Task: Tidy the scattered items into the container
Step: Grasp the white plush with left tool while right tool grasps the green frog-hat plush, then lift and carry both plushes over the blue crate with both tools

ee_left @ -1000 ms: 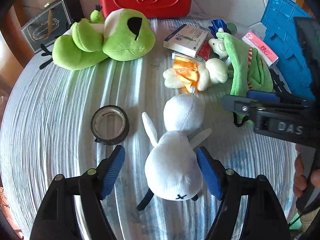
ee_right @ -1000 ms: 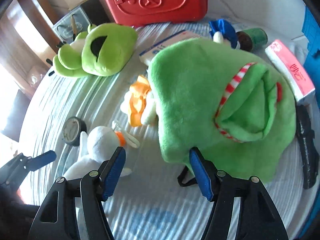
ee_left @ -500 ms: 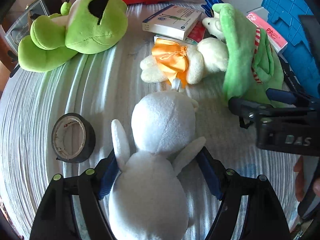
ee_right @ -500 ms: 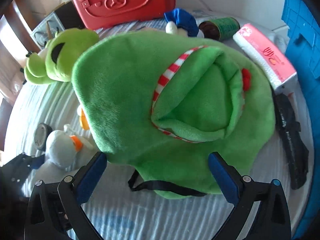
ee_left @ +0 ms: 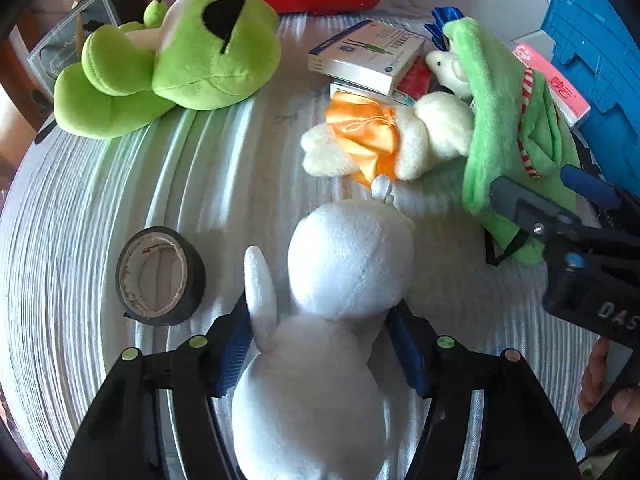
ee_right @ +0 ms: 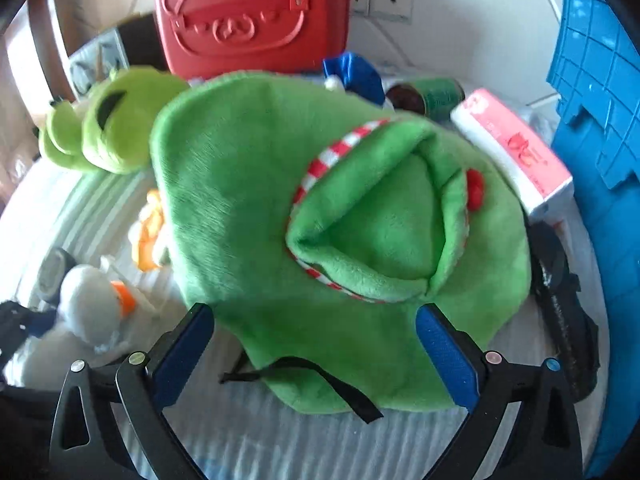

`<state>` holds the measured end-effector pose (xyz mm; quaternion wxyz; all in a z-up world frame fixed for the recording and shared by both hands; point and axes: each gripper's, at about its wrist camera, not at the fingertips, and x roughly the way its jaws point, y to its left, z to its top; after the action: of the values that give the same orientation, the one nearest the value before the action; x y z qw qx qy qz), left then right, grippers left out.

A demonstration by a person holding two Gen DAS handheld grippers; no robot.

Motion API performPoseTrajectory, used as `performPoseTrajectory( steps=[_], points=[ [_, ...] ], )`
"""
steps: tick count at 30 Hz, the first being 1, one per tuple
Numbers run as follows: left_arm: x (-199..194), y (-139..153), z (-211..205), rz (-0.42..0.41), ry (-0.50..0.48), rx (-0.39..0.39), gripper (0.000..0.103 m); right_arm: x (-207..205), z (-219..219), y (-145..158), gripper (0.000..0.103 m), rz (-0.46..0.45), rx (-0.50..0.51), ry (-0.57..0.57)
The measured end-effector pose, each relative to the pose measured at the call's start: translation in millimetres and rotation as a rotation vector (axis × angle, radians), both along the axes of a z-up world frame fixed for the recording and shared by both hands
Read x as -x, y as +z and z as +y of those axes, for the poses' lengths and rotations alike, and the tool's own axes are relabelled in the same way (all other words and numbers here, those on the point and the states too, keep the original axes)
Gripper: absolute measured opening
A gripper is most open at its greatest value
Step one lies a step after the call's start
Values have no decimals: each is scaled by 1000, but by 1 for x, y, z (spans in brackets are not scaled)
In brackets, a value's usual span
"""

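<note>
The left gripper [ee_left: 320, 344] has just squeezed in on the white bunny [ee_left: 320, 360]. The right gripper [ee_right: 316, 344] gapes wide around the green pouch's [ee_right: 320, 200] near edge.

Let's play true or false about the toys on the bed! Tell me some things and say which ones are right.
1. The left tool has the white plush toy between its fingers. True; its fingers have just been closing on it.
2. The tape roll is lying on the big green frog plush. False; it lies apart on the striped cover.
3. The right tool is open, at the edge of the green plush pouch. True.
4. The case at the back is blue. False; the case is red.
</note>
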<state>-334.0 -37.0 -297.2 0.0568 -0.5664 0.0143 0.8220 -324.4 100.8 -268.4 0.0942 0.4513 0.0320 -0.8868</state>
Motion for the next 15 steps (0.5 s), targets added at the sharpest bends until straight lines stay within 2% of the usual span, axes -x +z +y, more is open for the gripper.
performPoseTrajectory(
  steps=[1, 3, 5, 6, 7, 8, 10, 12, 15],
  points=[
    [-1, 1, 0, 12, -12, 6, 63, 1, -4, 3, 103, 18, 14, 15],
    [-3, 2, 3, 24, -29, 25, 60, 11, -16, -5, 103, -10, 37, 52],
    [-3, 4, 1, 35, -17, 15, 48, 23, -28, -23, 101, -43, 3, 60],
    [-3, 6, 0, 34, -9, 13, 39, 28, -34, -31, 79, -49, -44, 40],
    [-2, 8, -3, 33, 4, 14, 39, 30, -36, -34, 64, -51, -80, 8],
    [-2, 12, -6, 43, 17, 16, 39, 30, -32, -32, 56, -46, -64, -12],
    [-5, 24, -10, 81, 34, 24, 39, 24, -20, -22, 23, -41, -16, -20],
    [-10, 41, -9, 126, 40, 13, 39, 20, -14, -7, 18, -16, 9, -6],
    [-19, 70, -8, 181, 37, 4, 39, 4, -16, 23, 17, 65, 22, 19]
  ],
)
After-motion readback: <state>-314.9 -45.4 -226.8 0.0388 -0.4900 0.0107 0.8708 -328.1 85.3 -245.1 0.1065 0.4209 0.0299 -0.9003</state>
